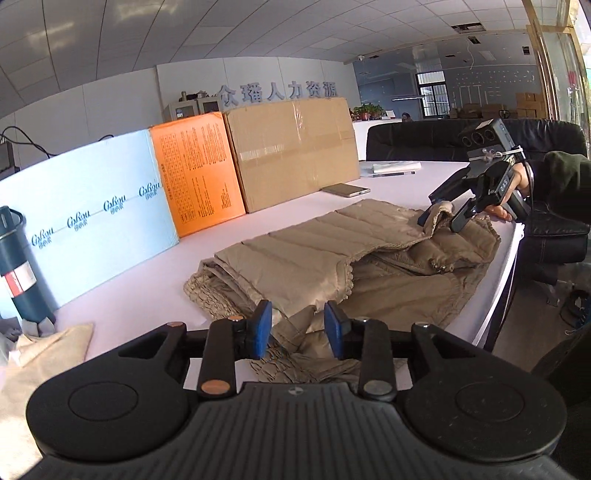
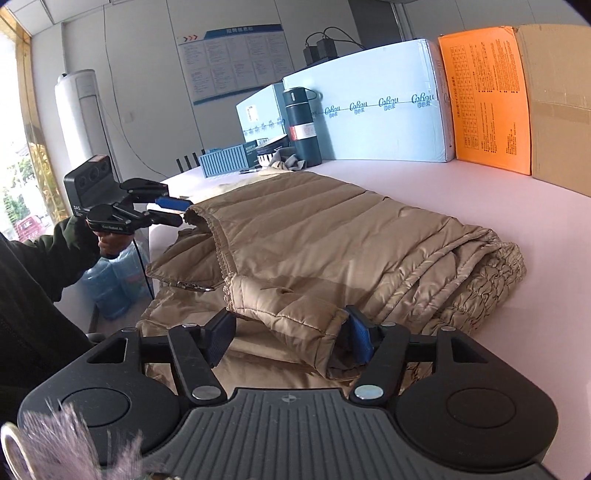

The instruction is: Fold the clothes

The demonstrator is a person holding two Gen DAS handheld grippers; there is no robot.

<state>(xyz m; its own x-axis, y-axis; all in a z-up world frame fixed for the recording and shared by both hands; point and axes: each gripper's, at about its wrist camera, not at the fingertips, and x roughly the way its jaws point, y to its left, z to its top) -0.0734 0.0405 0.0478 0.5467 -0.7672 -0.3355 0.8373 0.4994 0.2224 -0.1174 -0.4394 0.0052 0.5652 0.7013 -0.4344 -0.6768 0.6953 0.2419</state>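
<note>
Two grippers, left gripper (image 1: 298,328) and right gripper (image 2: 288,341), both parted, astride tan jacket (image 2: 332,236)

A tan quilted puffer jacket (image 1: 332,258) lies folded on the pale worktop (image 1: 147,288), a row of cardboard boxes (image 1: 291,151) behind it; a dark green steel flask (image 2: 302,125) stands at the row's end

White office walls (image 2: 147,74), tiled ceiling (image 1: 258,29), black leather chairs (image 1: 424,138) (sunlit windows (image 1: 430,94) beyond).
</note>
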